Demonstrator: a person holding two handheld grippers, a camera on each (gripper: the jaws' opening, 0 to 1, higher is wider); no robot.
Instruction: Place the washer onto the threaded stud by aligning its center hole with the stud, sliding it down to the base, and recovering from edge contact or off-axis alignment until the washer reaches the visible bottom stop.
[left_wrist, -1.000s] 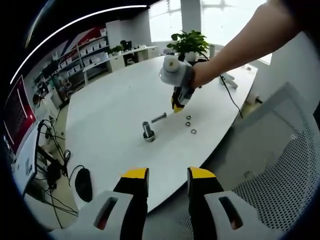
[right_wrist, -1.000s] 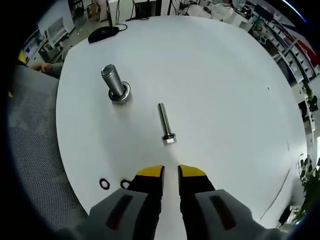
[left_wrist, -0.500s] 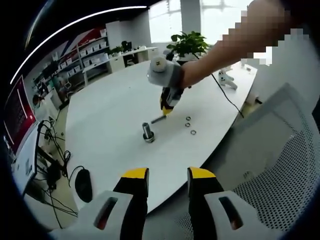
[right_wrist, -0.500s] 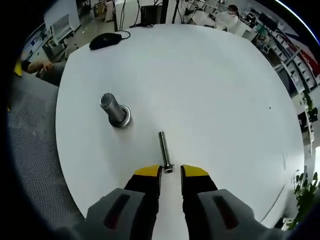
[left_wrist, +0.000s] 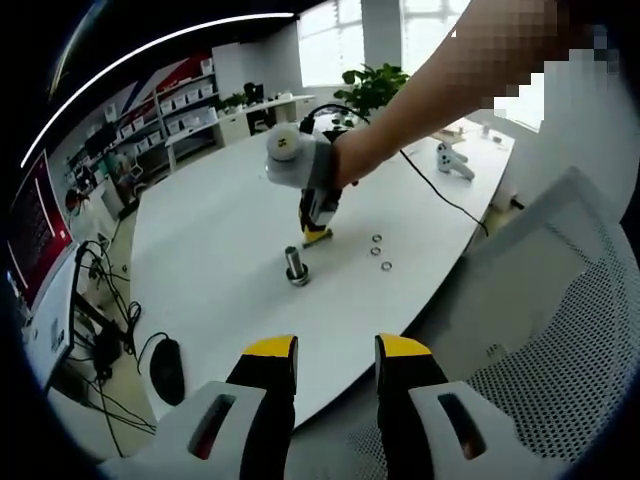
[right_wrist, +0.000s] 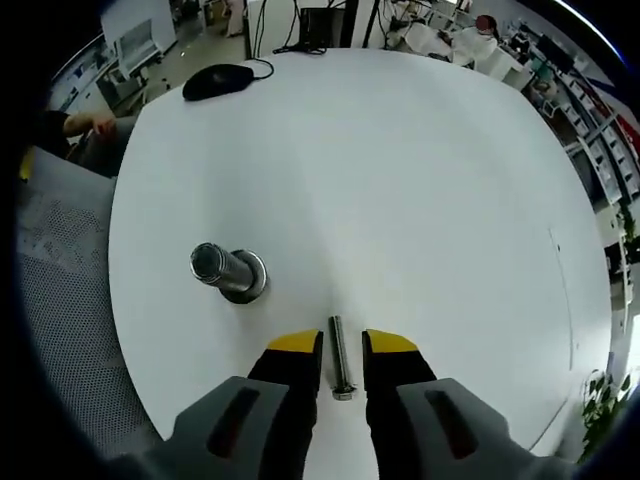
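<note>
Right gripper (right_wrist: 341, 350): narrow gap, astride thin bolt (right_wrist: 339, 358), likely for grasping.
Left gripper (left_wrist: 336, 352): open, empty.
Stud (right_wrist: 226, 271): upright, at 10 o'clock.

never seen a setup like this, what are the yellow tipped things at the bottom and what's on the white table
The yellow-tipped things are the fingers of two hand-held grippers; a person carries one in each hand, and a camera rides on each, looking along its fingers.

The left gripper view is taken from back off the table edge: the left gripper is open and holds nothing. Farther off in that view, the person's arm reaches the right gripper down to the white table.

The right gripper view looks down from that gripper. Its open fingers sit either side of a thin bolt lying flat; whether they touch it I cannot tell.

Beside it a thick threaded stud stands on its wide base. Small washers lie loose nearby, and a computer mouse rests near the table's far edge.
</note>
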